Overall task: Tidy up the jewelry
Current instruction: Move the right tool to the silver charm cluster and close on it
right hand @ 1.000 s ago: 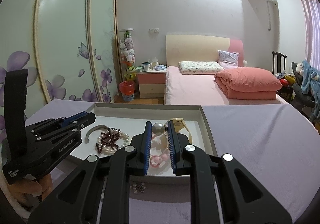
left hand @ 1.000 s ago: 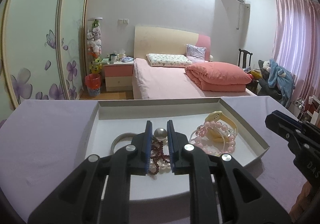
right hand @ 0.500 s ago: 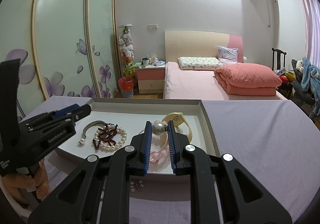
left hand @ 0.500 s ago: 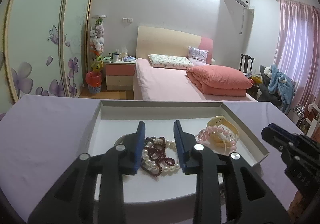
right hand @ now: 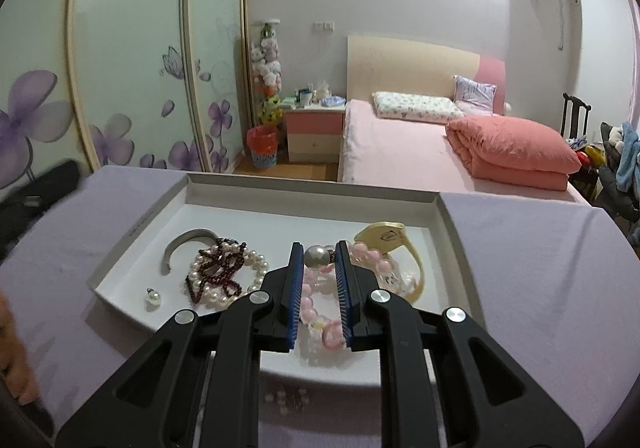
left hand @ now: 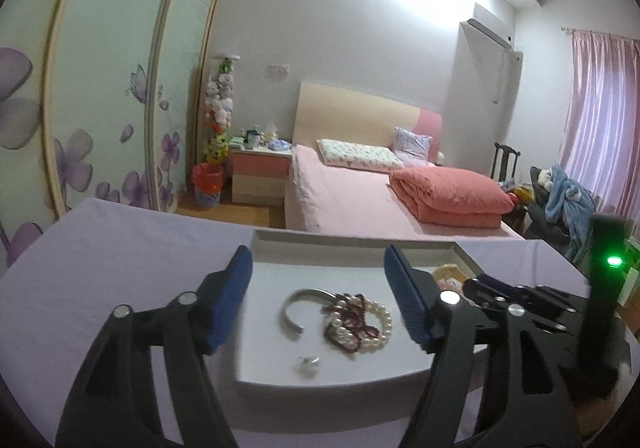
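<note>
A shallow white tray (right hand: pixel 140 228) sits on the lilac table. It holds a silver cuff (right hand: pixel 180 248), a pearl and dark-red bead tangle (right hand: pixel 220 272), a loose pearl earring (right hand: pixel 153 298), pink bead bracelets (right hand: pixel 316 296) and a yellow watch (right hand: pixel 384 238). My right gripper (right hand: pixel 317 258) is shut on a grey pearl earring (right hand: pixel 317 256) above the pink beads. My left gripper (left hand: pixel 318 288) is open and empty, back from the tray's near edge. It faces the cuff (left hand: pixel 294 304), the bead tangle (left hand: pixel 358 322) and the loose earring (left hand: pixel 307 362).
A small cluster of pearl studs (right hand: pixel 286 398) lies on the table just before the tray's near edge. The right gripper's body (left hand: pixel 560 312) shows at the right of the left wrist view. A bed (right hand: pixel 420 151) stands beyond the table.
My left gripper opened wide, released its pearl earring into the tray's front left, and drew back and left. My right gripper stayed shut on its pearl, nearer over the pink beads.
</note>
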### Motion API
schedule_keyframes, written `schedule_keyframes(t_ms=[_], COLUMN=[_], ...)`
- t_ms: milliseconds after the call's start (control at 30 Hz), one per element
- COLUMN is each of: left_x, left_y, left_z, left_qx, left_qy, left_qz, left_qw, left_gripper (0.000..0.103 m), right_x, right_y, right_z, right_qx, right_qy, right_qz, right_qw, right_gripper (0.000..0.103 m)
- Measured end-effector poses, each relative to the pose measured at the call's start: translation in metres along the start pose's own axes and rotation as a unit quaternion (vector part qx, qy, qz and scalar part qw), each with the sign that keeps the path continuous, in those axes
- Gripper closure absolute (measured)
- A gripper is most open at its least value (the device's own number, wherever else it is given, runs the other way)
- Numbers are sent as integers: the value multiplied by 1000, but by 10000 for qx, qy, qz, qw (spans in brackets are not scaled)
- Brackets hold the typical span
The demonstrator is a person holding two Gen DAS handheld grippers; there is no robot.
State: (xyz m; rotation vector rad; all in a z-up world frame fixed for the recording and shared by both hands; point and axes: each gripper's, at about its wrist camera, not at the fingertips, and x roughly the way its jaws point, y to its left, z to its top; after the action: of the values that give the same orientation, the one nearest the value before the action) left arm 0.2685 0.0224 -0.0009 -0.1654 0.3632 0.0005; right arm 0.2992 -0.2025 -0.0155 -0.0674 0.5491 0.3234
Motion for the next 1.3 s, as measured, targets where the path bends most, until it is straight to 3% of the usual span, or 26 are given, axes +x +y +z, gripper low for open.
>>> schedule_keyframes(t_ms=[267,400,667,867,1033,1300], left_x=[-14,-18,-29,-42,-52,-57], left_y=[11,16,17,15,12,10], left_z=[-3,-5,-8,-13,-20,-23], left_qx=[6,-39,-52,-12,17,39], left_qy=[-47,-28,-5,25,83,98], left_qz=[86,80,54,-12,-69,-76], left_qw=[10000,10000,10000,10000,9999,9999], left_gripper=[31,31,31,31,30,30], right_x=[31,29,-9,-29,-25,-9], right_y=[-2,-7,-17,-23,-12,-2], right_z=[6,4,-19,-44,-60,-62], right_qx=[173,333,335,318,175,106], right_qy=[328,314,304,659,1139,1549], right_qz=[14,34,133,394,624,650], right_qw=[9993,9989,9989,9965,9914,9857], right_gripper=[85,57,57,58,66,66])
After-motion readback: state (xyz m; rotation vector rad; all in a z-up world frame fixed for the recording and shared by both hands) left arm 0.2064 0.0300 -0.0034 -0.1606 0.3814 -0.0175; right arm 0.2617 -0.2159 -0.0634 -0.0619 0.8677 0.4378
